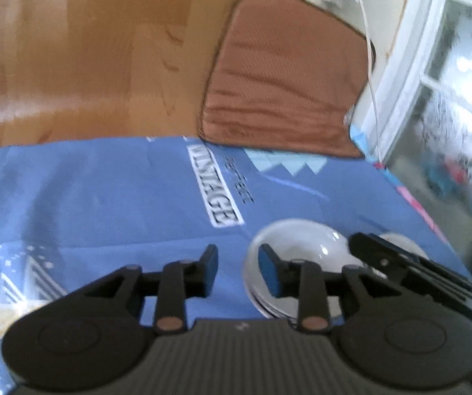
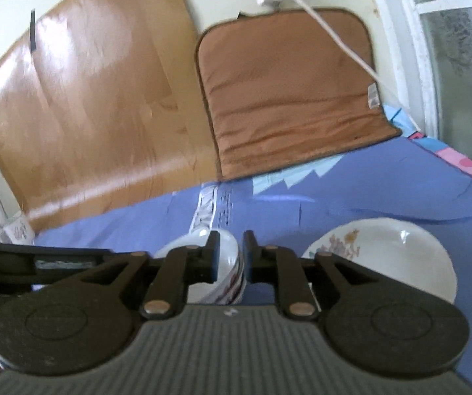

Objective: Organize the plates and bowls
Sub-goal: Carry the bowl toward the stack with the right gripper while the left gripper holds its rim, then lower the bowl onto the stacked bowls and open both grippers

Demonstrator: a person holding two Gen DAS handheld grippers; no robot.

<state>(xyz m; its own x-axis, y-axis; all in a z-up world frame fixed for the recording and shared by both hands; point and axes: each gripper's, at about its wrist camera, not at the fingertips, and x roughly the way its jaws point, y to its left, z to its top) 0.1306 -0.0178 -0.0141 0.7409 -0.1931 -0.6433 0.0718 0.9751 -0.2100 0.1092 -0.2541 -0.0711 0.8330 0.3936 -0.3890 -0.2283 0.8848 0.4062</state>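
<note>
Stacked bowls (image 2: 216, 263) left of plate (image 2: 397, 256), both on cloth-covered desk (image 2: 384, 191); cushion (image 2: 288, 98) behind, board (image 2: 88, 108) to its left.

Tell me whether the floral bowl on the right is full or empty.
Empty: the floral bowl shows only its bare white inside and printed flowers.

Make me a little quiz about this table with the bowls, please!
1. True or false: the black left gripper is holding the round white ceramic bowl.
2. What colour is the printed tablecloth? A red, B blue, C green.
3. Fill in: the big word on the cloth's white label is ____.
Key: 1 false, nothing sits between its pads; 2 B; 3 VINTAGE.
</note>
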